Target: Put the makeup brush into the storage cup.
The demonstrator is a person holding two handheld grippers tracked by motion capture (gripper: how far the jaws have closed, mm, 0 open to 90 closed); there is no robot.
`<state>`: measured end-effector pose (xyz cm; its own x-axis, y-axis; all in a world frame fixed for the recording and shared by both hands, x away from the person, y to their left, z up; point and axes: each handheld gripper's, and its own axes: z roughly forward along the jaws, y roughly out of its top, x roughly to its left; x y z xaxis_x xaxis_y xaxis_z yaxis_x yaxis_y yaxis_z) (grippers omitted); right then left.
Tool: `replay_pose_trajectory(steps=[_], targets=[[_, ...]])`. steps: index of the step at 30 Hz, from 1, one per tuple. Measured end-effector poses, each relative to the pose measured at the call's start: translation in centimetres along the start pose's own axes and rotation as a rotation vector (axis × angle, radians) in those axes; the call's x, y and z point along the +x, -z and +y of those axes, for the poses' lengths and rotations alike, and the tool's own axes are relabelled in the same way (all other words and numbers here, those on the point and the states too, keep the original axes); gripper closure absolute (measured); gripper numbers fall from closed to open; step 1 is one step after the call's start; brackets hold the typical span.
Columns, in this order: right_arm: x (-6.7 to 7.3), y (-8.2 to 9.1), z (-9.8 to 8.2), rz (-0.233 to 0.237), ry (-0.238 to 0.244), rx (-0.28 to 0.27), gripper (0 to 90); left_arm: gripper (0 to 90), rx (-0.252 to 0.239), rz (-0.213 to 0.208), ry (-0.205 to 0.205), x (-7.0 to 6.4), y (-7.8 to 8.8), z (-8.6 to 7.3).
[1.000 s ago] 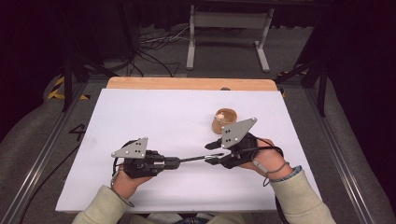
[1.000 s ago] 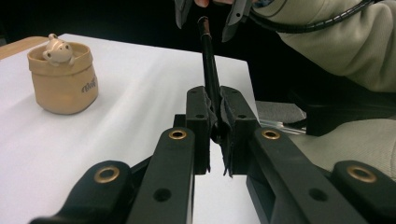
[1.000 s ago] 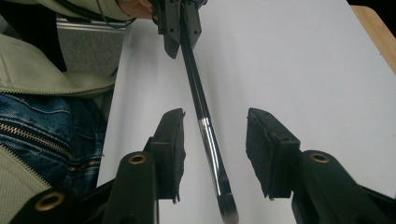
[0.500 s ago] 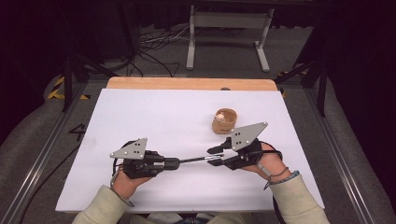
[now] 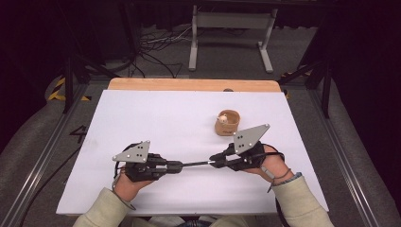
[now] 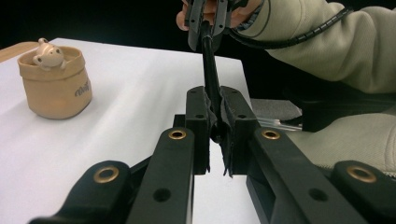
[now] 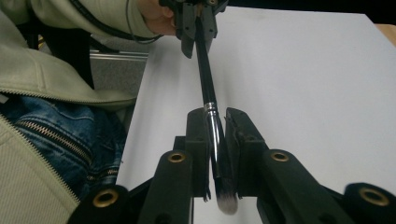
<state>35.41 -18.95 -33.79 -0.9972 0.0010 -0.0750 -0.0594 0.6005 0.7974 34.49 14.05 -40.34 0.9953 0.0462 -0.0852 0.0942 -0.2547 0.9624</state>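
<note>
A slim black makeup brush (image 5: pixel 196 164) hangs level just above the white table top (image 5: pixel 156 123), spanning the gap between my two grippers. My left gripper (image 5: pixel 177 165) is shut on the black handle end (image 6: pixel 208 65), seen between its pads (image 6: pixel 215 121). My right gripper (image 5: pixel 215 161) has just been closing with the brush between its jaws, and now clamps the silver ferrule (image 7: pixel 214 130). The grey-tipped bristles (image 7: pixel 227 198) stick out behind its pads. In the right gripper view the left gripper (image 7: pixel 196 23) shows at the far end of the handle (image 7: pixel 205 70).
A small tan pot (image 5: pixel 227 124) with a little animal figure in it (image 6: pixel 46 53) stands on the table beyond the right gripper. A wooden strip (image 5: pixel 189 84) edges the table's far side. Metal rails and cables lie on the floor beyond.
The right gripper's jaws have closed onto the brush's ferrule end, and the right hand has shifted slightly right and toward me. The left hand has stayed put.
</note>
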Motion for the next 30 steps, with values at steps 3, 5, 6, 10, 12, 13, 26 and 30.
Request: replay_pose_trajectory(steps=[3,5,6,10,12,13,26,30], targets=[[0.2,0.1,0.3,0.021,0.024,0.012,83.3,82.2,0.005,-0.016,0.004,0.1,0.0,0.0],[0.4,0.2,0.6,0.026,0.031,0.028,83.5,82.5,0.008,-0.024,0.001,0.1,-0.1,-0.1],[0.4,0.2,0.6,0.026,0.031,0.028,83.5,82.5,0.01,-0.024,-0.001,0.0,-0.1,-0.1],[0.5,0.4,0.8,0.023,0.042,0.029,83.7,82.6,0.007,-0.032,0.0,0.1,0.0,-0.1],[0.4,0.4,0.9,0.027,0.039,0.034,83.7,82.5,0.009,-0.031,-0.001,0.1,0.0,-0.1],[0.4,0.4,1.0,0.028,0.037,0.038,83.7,82.4,0.011,-0.028,0.003,0.1,-0.1,-0.1],[0.3,0.6,3.2,-0.018,0.045,0.2,83.7,56.3,0.077,0.054,0.003,-0.1,-0.7,0.4],[0.2,0.1,4.1,-0.017,0.049,0.293,83.7,55.3,0.1,0.069,-0.008,-0.2,-1.2,0.7]])
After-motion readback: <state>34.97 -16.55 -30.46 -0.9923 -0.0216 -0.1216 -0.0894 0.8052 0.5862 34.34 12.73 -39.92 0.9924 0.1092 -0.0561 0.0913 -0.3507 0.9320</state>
